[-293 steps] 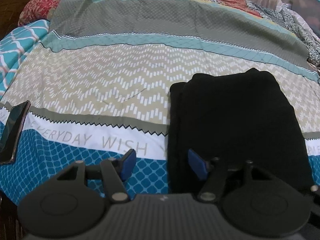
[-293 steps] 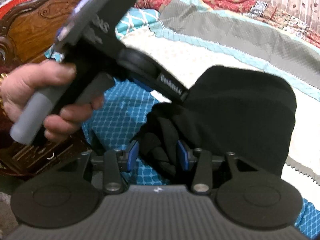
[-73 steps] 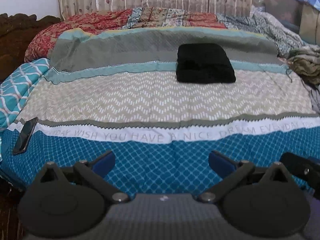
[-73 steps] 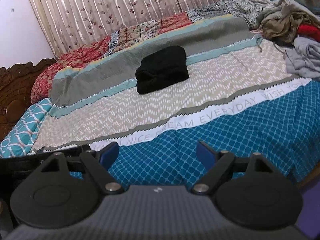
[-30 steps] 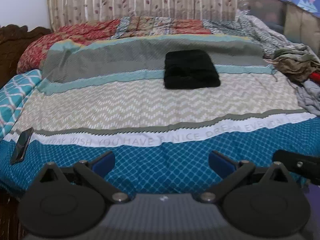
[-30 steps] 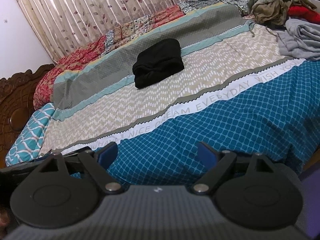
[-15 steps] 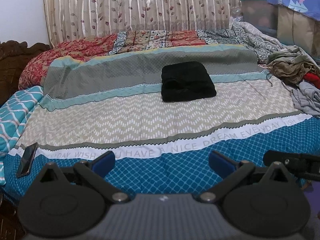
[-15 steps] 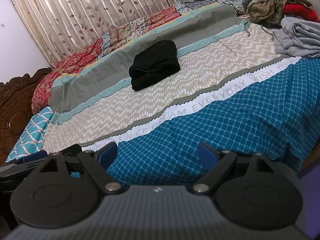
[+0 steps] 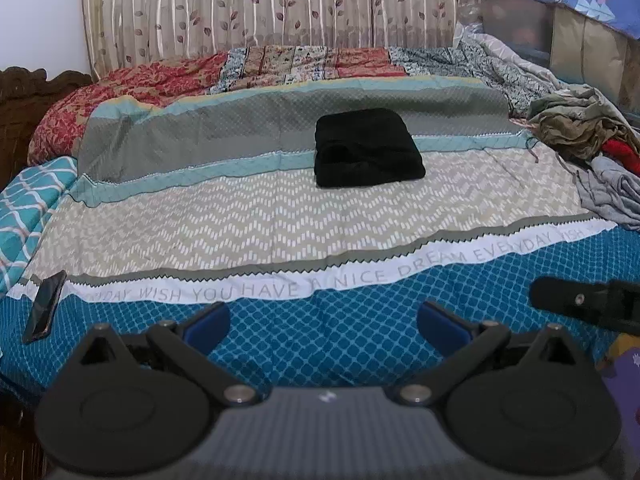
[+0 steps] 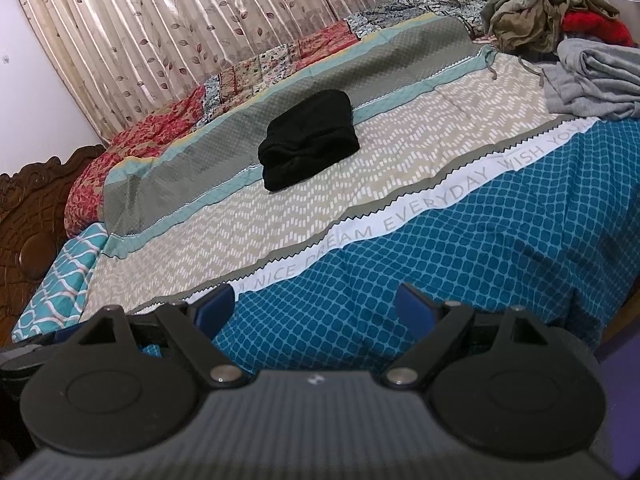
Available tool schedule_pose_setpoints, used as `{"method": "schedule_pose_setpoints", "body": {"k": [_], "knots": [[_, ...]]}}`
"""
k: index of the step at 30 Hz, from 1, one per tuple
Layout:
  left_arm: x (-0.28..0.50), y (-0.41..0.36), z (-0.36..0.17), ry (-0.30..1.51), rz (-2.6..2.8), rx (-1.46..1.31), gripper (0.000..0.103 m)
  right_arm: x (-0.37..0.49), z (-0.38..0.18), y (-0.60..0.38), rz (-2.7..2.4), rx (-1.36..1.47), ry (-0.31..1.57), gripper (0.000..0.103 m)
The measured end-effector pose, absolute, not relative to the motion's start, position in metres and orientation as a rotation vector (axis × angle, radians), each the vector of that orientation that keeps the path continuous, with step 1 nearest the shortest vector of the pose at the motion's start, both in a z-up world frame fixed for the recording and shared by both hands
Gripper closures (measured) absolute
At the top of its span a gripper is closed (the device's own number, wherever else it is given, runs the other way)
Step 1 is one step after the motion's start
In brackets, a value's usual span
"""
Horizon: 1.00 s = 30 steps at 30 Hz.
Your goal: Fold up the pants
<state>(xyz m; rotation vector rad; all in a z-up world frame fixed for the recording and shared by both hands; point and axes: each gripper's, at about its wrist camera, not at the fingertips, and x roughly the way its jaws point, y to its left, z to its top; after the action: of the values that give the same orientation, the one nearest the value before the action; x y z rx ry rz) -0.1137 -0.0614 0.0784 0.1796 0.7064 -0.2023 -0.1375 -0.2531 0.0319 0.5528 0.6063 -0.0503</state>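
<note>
2 grippers — left [image 9: 322,328] and right [image 10: 314,306] — hover at the bed's [image 9: 360,328] near edge, fingers spread wide and empty. Black folded pants [image 9: 366,148] lie well ahead, mid-bed, roughly equally far from both, long axis crosswise.

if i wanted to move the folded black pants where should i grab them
Probably the near edge of the folded black pants, coming from the printed-text side of the bedspread. The stacked layers show there as rolls, so open fingers could likely pinch the whole stack. Both the left gripper and right gripper are open.
</note>
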Motion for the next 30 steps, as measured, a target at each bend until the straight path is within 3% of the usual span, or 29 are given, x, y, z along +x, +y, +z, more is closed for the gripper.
{"method": "schedule_pose_setpoints", "body": {"k": [30], "knots": [[-0.109,-0.06,0.066,0.791,-0.21,0.188,0.0,-0.138,0.03,-0.253,-0.054,0.576,0.612,0.013]]}}
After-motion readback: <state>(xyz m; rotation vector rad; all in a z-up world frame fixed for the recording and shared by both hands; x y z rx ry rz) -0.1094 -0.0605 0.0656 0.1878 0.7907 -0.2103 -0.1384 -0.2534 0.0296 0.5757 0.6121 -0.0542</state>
